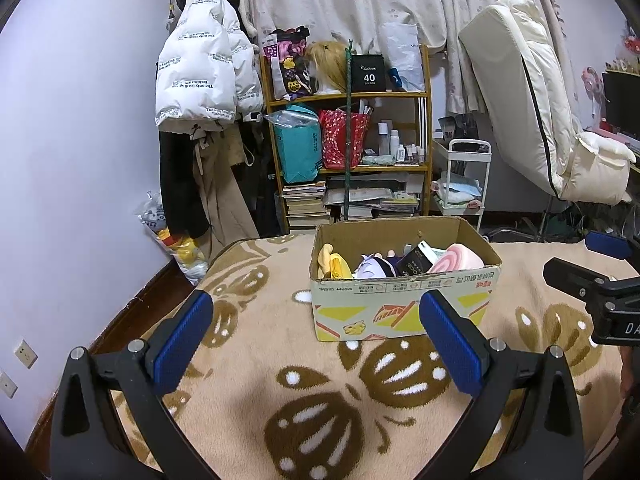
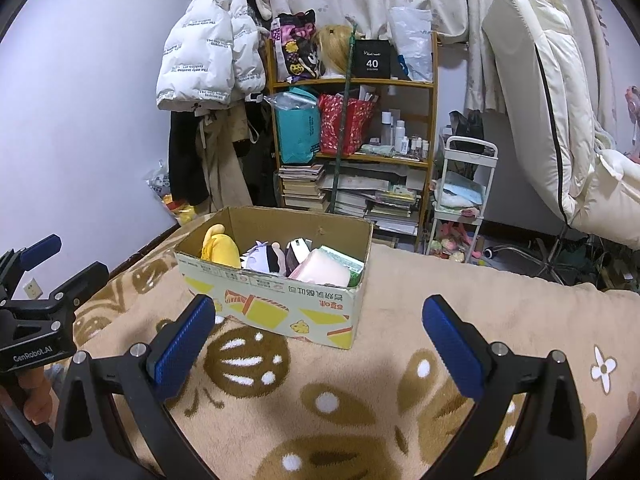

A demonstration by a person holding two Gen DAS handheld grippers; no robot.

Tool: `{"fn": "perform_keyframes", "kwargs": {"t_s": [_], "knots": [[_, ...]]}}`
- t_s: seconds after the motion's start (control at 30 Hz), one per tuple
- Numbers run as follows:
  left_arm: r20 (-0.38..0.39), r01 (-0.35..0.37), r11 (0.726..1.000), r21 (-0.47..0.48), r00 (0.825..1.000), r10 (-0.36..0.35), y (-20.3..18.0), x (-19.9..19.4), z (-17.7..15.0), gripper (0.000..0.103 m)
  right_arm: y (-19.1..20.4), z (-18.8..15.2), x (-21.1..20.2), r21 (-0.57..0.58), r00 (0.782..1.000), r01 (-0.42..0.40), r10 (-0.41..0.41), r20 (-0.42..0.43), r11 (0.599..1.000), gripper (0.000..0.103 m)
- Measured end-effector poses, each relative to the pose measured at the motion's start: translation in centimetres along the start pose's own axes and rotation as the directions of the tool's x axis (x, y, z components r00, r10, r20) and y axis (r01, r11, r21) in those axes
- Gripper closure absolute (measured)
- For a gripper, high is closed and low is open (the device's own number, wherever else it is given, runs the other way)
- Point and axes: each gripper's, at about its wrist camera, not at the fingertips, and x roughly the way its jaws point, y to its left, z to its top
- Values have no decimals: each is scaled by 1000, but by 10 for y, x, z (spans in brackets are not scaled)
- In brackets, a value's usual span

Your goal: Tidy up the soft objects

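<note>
An open cardboard box (image 1: 404,304) (image 2: 276,304) stands on the beige patterned blanket (image 1: 280,392) (image 2: 400,312). Inside lie a yellow plush (image 1: 334,266) (image 2: 220,250), a white-and-purple plush doll (image 1: 374,268) (image 2: 264,258), a pink swirl cushion (image 1: 458,260) (image 2: 322,272) and a dark packet (image 1: 416,260). My left gripper (image 1: 316,308) is open and empty, just short of the box's near side. My right gripper (image 2: 318,312) is open and empty, near the box's right corner. Each gripper shows at the edge of the other's view.
A wooden shelf (image 1: 348,136) with bags, bottles and books stands behind the bed. A coat rack with a white jacket (image 1: 200,64) is to its left, a white trolley (image 1: 464,184) and a cream chair (image 1: 532,100) to its right.
</note>
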Motion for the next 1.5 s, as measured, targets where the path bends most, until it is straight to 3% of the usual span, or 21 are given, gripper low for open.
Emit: {"fn": "perform_keyframes", "kwargs": {"t_s": [0.37,0.8,1.5], "knots": [[6,-7,1000,2,1000,7,-2,0,-1,1,-2,-3,2,4,1000,1,-1,-8,1000,0],[1,-12,1000,12,1000,12,0,1,-3,1,-11,-11,17,20,995,6,-4,-97,1000,0],[0,-10,1000,9,1000,10,4,2,-3,1,-11,-10,17,7,995,-2,2,-102,1000,0]]}}
